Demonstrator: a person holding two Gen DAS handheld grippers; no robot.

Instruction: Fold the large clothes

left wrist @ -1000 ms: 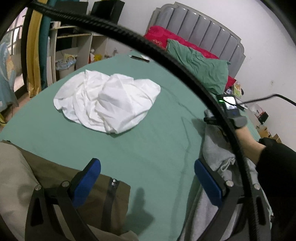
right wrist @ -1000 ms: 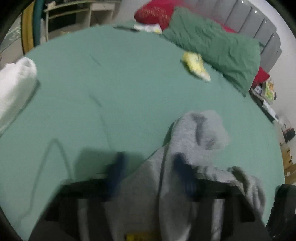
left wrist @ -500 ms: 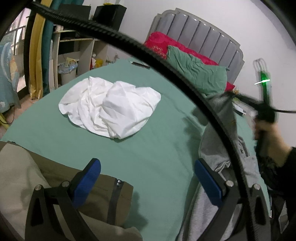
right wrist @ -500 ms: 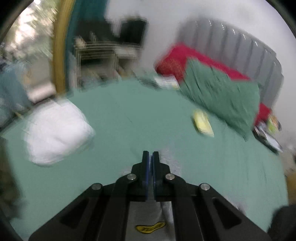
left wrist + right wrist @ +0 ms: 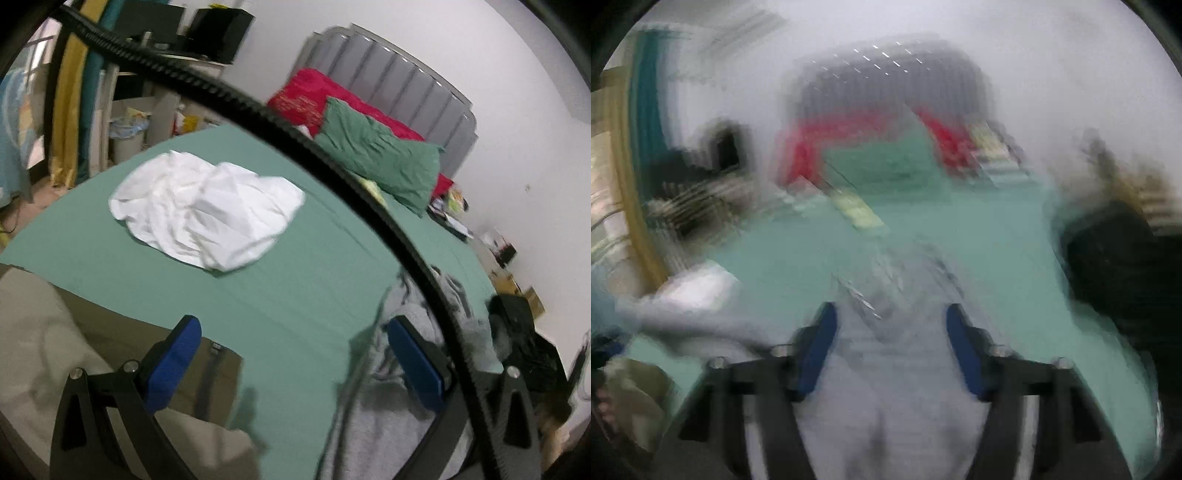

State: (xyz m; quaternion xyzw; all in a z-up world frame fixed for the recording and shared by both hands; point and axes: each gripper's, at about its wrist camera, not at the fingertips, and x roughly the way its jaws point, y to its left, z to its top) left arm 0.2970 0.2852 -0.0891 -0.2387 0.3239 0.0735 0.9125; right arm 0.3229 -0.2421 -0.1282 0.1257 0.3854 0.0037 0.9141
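Blurring grey garment [image 5: 897,369], right gripper [image 5: 890,347]

My blue-padded black fingers [image 5: 184,354] sit over a plain teal-green bed sheet [image 5: 303,295]; crumpled white cloth [image 5: 207,210], heathered grey sweatshirt [image 5: 886,376], olive-khaki garment [image 5: 110,332].

Matt green sheet [image 5: 288,295] covers the bed; on it, crumpled white cloth [image 5: 207,210]; beside that, soft grey fleece garment [image 5: 384,424] and matt olive cloth [image 5: 110,325].
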